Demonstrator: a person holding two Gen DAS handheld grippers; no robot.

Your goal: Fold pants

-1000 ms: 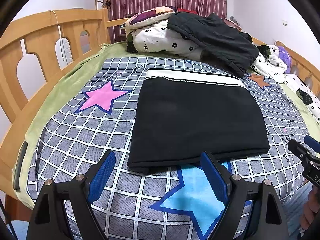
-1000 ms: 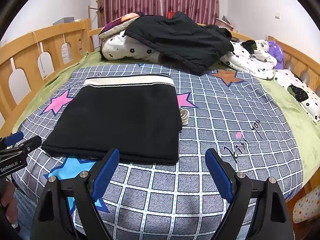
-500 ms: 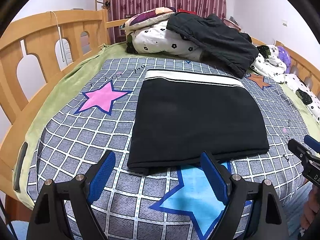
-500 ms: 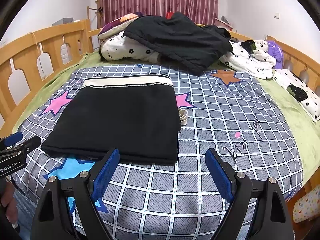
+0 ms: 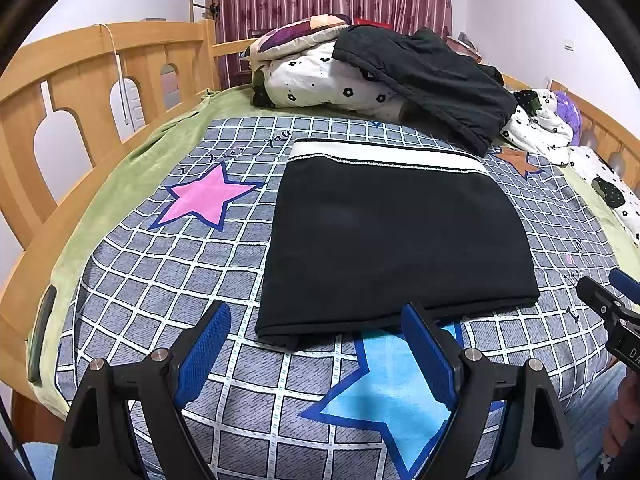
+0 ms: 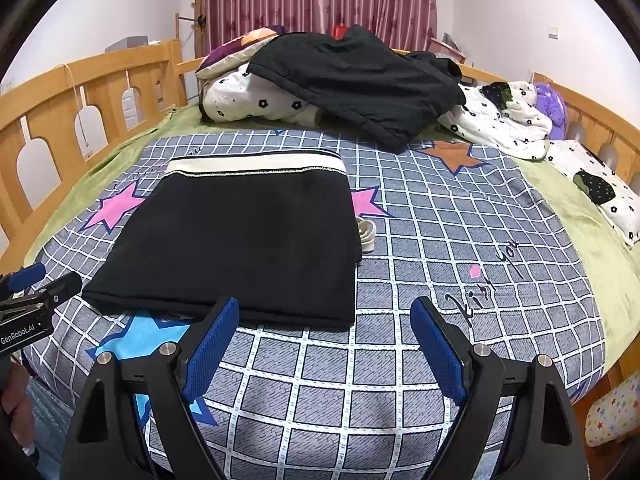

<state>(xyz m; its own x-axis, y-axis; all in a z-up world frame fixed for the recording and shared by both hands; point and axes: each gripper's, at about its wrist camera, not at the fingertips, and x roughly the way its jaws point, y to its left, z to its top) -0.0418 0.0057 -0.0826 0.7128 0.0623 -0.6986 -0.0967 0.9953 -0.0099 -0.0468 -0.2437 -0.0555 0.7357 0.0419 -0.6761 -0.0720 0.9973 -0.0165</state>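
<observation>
The black pants lie folded into a flat rectangle on the bed, white waistband at the far end; they also show in the right wrist view. My left gripper is open and empty, hovering just in front of the near folded edge. My right gripper is open and empty, in front of the pants' near right corner. Each gripper shows at the edge of the other's view: the right one and the left one.
The bed has a grey checked sheet with stars and wooden rails. A black jacket lies over pillows at the head. Floral bedding sits at right. A small pale object lies beside the pants' right edge.
</observation>
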